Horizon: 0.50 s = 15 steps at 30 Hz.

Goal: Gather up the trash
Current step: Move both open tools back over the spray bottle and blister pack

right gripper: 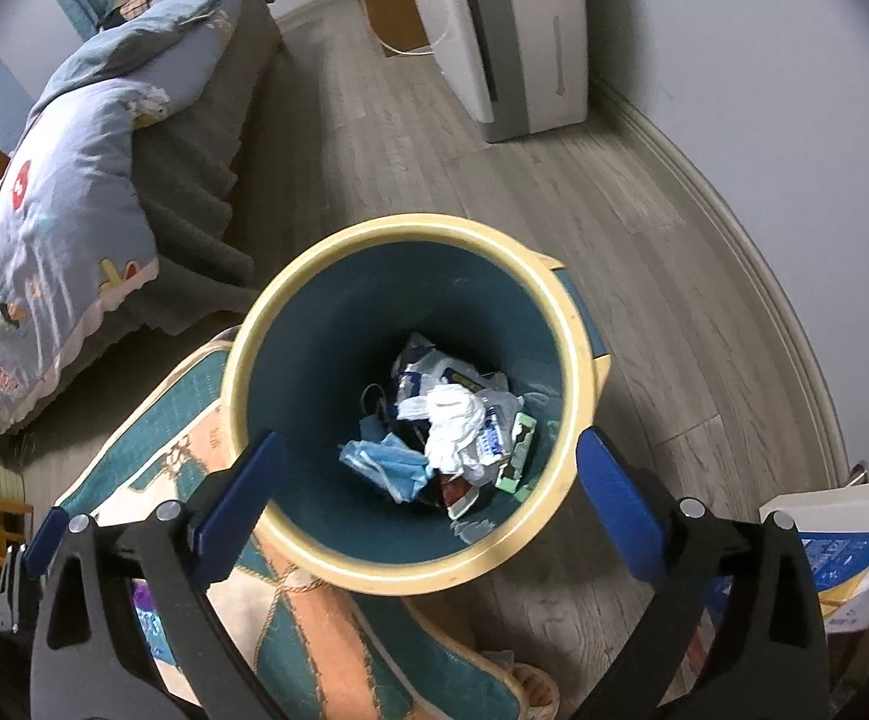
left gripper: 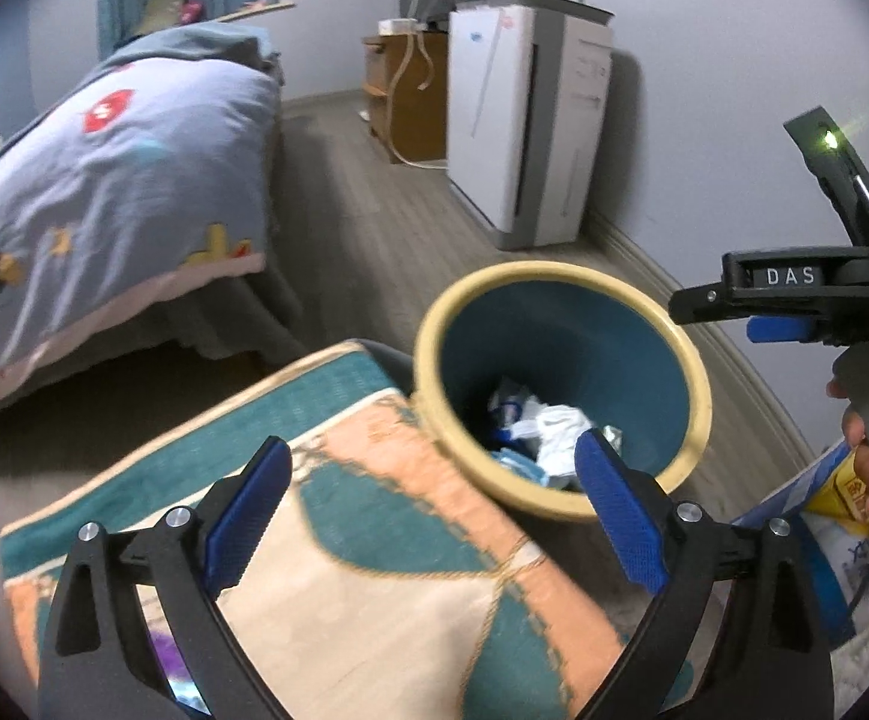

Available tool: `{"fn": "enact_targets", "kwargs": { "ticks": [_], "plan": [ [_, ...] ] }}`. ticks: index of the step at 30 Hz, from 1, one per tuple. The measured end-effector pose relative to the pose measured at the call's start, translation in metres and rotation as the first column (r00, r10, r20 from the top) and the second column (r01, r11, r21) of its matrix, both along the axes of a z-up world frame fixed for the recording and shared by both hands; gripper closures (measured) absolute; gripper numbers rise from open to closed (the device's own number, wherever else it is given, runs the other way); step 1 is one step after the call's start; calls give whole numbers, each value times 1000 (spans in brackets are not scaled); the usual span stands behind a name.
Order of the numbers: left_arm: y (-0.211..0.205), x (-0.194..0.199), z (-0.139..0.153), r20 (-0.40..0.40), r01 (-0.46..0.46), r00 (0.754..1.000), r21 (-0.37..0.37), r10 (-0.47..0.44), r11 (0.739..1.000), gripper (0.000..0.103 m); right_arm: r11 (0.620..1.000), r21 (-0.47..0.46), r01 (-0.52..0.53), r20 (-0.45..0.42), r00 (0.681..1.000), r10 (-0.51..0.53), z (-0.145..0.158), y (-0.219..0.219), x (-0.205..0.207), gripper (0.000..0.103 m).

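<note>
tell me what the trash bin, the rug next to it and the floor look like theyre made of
Trash bin: probably moulded plastic, smooth teal wall with a cream rim that catches a soft sheen.
Rug: woven fabric, matte, with a patterned peach and teal surface and a stitched border.
Floor: grey wood-look planks with visible seams and grain; laminate or vinyl, cannot tell which.

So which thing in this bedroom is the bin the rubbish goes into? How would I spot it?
Start at the bed, then look down to the patterned teal and peach rug on the wooden floor. The bin stands at the rug's edge: a round tub, dark teal inside with a pale yellow rim, and the only thing holding crumpled wrappers and tissue.
</note>
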<state>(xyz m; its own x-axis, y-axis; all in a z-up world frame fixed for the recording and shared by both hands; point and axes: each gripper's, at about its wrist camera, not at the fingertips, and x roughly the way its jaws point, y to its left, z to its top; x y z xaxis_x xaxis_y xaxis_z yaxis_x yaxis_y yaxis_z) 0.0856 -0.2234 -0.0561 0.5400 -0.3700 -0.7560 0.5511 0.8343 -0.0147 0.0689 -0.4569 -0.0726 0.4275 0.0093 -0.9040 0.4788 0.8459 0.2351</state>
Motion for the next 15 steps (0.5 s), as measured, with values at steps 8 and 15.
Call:
{"fn": "enact_targets", "kwargs": {
  "ticks": [8, 15],
  "plan": [
    [61, -13, 18, 28, -114, 993, 19, 113, 993, 8, 997, -8, -76, 31, 997, 76, 15, 37, 4, 6],
    [117, -24, 20, 17, -220, 975, 36, 220, 975, 8, 988, -15, -152, 43, 987, 152, 24, 80, 12, 6]
  ]
}}
